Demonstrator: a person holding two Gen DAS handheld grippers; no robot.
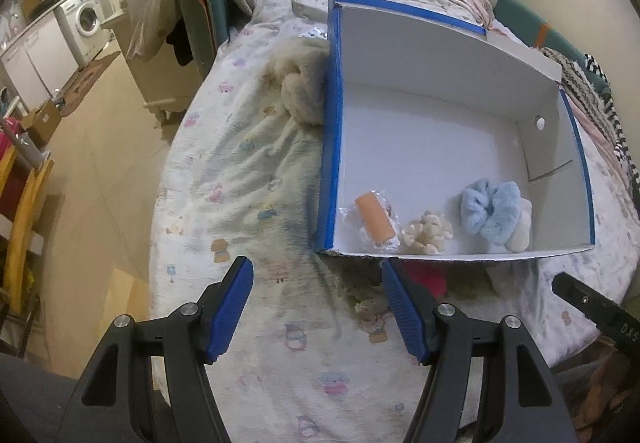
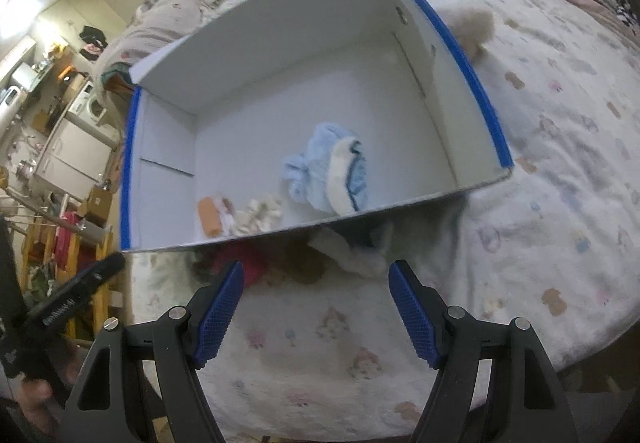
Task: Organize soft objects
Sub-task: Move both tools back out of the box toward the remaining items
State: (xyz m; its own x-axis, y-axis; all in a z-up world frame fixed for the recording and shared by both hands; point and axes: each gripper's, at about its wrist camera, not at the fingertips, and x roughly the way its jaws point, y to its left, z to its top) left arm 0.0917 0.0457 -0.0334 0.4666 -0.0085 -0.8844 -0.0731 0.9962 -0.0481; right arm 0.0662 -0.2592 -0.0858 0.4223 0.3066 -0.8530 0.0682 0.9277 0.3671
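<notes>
Left wrist view shows the left gripper [image 1: 318, 271] hanging over the bed [image 1: 248, 171], its two blue pads [image 1: 230, 309] spread wide with nothing between them. One big white box [image 1: 440, 135] with blue edges sits on the printed sheet just ahead. Inside the box, near the front wall, I count three soft things in a row: one orange roll in clear wrap [image 1: 374, 221], one small cream fuzzy toy [image 1: 426, 233], and one light blue fluffy scrunchie [image 1: 490, 211] (a white fluffy bit peeks out right beside it). One cream fluffy thing [image 1: 300, 83] lies on the sheet outside, touching the left wall of the box. In front of the box, on the sheet, sit one red soft thing [image 1: 428, 279] and one little bear toy [image 1: 370, 313]. The tip of the other tool pokes in at the right edge. Right wrist view shows the right gripper [image 2: 316, 275], also with its two jaws spread apart and empty. It looks down into the same box [image 2: 304, 91], where the blue bundle [image 2: 324, 169], the orange roll [image 2: 209, 217] and the cream toy [image 2: 260, 213] lie. Some soft things sit in the shadow outside the front wall, and they are too blurry to count. One washing machine [image 1: 86, 19] stands far off on the left.
</notes>
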